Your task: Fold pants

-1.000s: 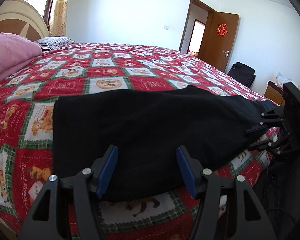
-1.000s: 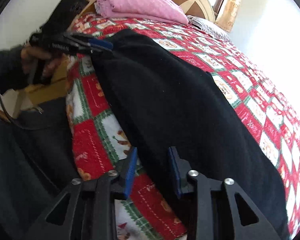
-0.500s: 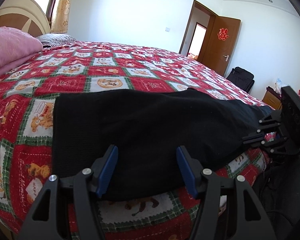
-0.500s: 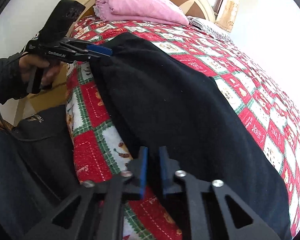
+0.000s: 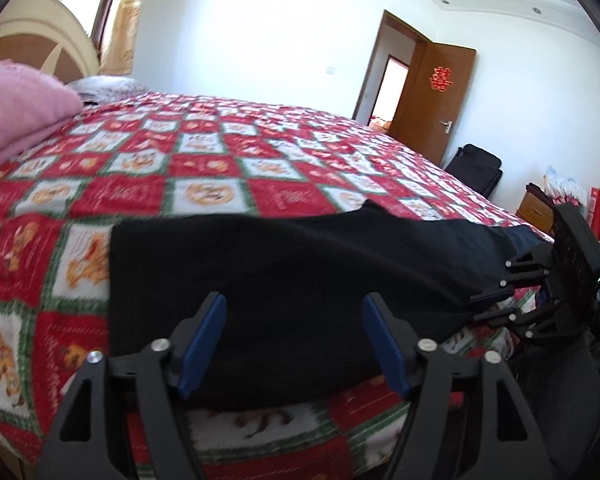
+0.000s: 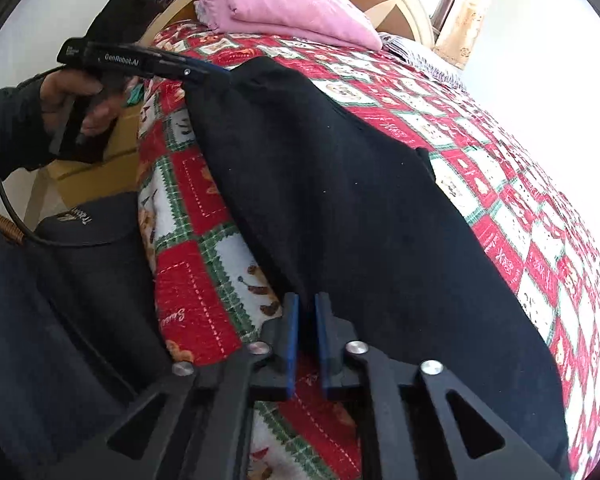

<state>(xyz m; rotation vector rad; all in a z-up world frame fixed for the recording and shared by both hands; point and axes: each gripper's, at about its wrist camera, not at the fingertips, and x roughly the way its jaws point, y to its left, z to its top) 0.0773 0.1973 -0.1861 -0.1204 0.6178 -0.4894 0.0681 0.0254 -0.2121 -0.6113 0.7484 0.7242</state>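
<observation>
Black pants [image 5: 284,276]; red-green-white checked bedspread [image 5: 204,168]; pink blanket [image 6: 284,8].

My left gripper [image 5: 292,340] is level, its 2 blue pads [image 5: 202,344] spread wide apart. My left hand [image 6: 86,100] wraps its handle, dark sleeve to the wrist. My right gripper [image 6: 303,340] has its pads [image 6: 291,344] drawn close, only a narrow gap between them, pinching dark cloth.

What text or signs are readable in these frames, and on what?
"GenRobot.AI": white print on the side of the left gripper.
Red double-happiness sign, one character: on the wooden door.
Embroidered script on the bedspread: too blurred and distorted to read.
Pale lettering on the dark clothing: unreadable.
</observation>
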